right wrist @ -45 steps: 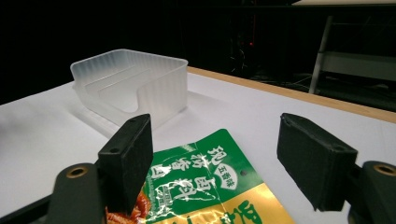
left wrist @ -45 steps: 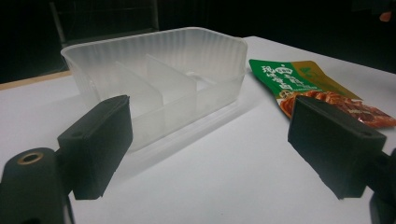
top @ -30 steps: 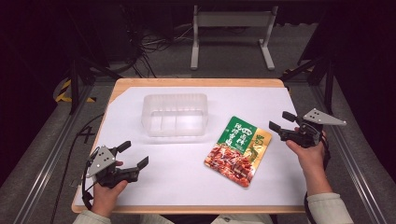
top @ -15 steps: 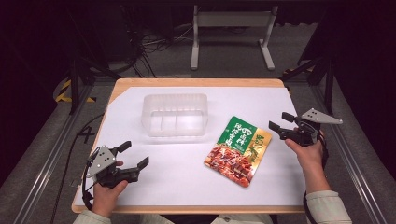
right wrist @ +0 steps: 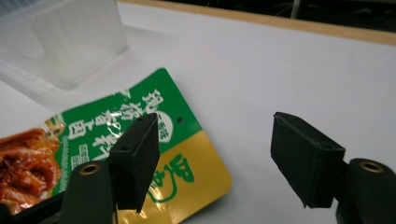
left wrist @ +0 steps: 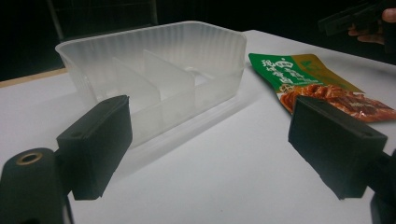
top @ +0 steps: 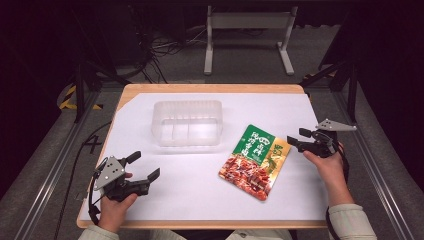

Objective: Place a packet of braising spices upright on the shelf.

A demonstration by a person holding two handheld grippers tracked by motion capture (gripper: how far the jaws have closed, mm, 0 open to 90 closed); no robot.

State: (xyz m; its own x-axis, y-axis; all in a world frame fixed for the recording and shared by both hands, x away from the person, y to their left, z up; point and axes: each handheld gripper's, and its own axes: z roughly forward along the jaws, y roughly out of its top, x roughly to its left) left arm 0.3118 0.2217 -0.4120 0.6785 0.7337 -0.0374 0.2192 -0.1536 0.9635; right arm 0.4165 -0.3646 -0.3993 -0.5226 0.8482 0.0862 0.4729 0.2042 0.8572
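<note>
High view | right gripper (top: 295,139) jaws spread, snack pouch (top: 255,161) corner just ahead, likely lined up for pickup | left gripper (top: 145,166) jaws spread, empty, facing divided tray (top: 187,123)

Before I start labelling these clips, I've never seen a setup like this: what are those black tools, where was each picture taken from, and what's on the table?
No robot here: a person sits at a table and holds a hand-operated two-jaw tool in each hand. The high view looks down from above; the left gripper is at lower left and the right gripper at the right. Each of the other two pictures comes from a camera riding on one gripper, looking out between its own black jaws. On the white table sit a clear plastic tray with dividers and a green and yellow food pouch lying flat. Both grippers are open and hold nothing; the right one is at the pouch's corner.
</note>
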